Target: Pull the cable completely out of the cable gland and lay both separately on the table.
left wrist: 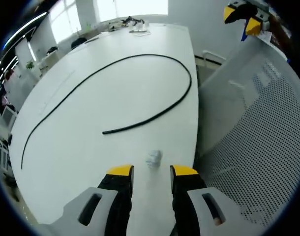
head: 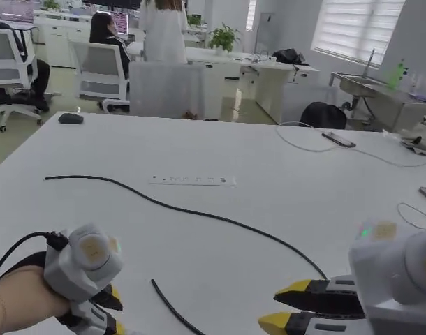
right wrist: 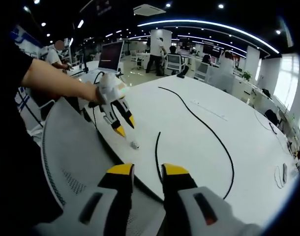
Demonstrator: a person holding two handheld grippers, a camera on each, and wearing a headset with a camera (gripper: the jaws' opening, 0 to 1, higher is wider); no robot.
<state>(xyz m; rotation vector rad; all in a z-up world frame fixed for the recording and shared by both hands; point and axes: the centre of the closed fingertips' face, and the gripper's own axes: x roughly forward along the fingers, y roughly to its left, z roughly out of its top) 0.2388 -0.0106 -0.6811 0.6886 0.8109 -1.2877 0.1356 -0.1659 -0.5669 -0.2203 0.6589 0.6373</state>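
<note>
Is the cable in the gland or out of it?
Out: the cable lies bare-ended on the table, apart from the gland near the left gripper.

cable (head: 199, 212) on table (head: 283, 174), gland (left wrist: 153, 158) near its end

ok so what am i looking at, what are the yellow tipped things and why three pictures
No robot here: a person holds a two-jaw claw in each hand. The head view comes from a headset camera; each round view from a camera riding on one claw. The left claw is bottom left in the head view, the right claw bottom right. On the white table lie a long black cable and, apart from it, a small pale cable gland. Both claws are open, holding nothing.
</note>
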